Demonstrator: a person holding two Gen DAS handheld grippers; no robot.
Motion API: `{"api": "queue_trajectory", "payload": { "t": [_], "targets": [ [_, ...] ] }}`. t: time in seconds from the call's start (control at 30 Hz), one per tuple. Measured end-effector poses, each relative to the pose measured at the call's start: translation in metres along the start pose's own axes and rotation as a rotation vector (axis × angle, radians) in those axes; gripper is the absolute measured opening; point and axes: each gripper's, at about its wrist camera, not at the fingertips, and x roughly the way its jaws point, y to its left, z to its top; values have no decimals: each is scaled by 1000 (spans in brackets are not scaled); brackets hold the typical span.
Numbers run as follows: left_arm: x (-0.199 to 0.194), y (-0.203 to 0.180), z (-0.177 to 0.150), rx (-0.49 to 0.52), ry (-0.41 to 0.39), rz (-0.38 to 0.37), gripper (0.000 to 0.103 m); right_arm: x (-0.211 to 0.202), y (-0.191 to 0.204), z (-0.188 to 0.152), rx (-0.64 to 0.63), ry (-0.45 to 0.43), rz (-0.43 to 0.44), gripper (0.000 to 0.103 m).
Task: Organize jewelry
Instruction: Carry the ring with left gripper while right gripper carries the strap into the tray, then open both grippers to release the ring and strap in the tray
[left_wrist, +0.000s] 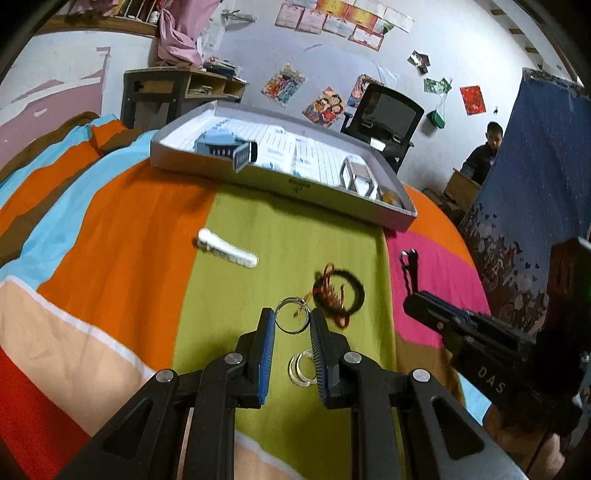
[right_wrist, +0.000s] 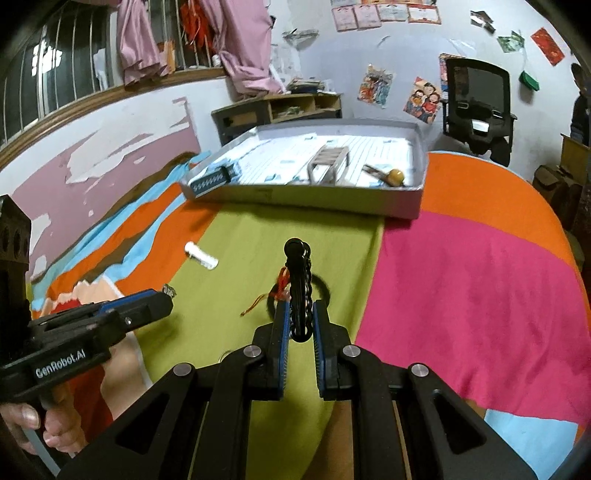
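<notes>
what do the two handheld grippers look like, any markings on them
Both are black plastic with blue ribbed pads inside the fingers and silver pivot pins. The left gripper reads "GenRobot.AI" in white on its side; the right gripper shows "DAS". No cables or sleeves are visible.

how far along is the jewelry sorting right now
Early on. The gray tray already holds a few pieces, including an amber bead. The right tool grips a black chain. The left tool is open around a silver ring. A white clip, cords and clear rings remain.
</notes>
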Motion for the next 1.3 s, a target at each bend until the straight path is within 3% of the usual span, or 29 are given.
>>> {"api": "queue_trajectory", "payload": {
  "t": [0.37, 0.67, 0.97, 1.3],
  "targets": [
    [30, -14, 73, 47, -92, -20, 19, 2, -34, 59, 39, -156, -105, 11],
    [68, -35, 122, 99, -79, -57, 19, 27, -48, 87, 51, -198, -143, 11],
    [103, -32, 132, 88, 4, -28, 19, 53, -52, 86, 50, -118, -148, 11],
    [111, -21, 123, 47, 31, -14, 19, 55, -54, 81, 59, -118, -150, 13]
  ]
}}
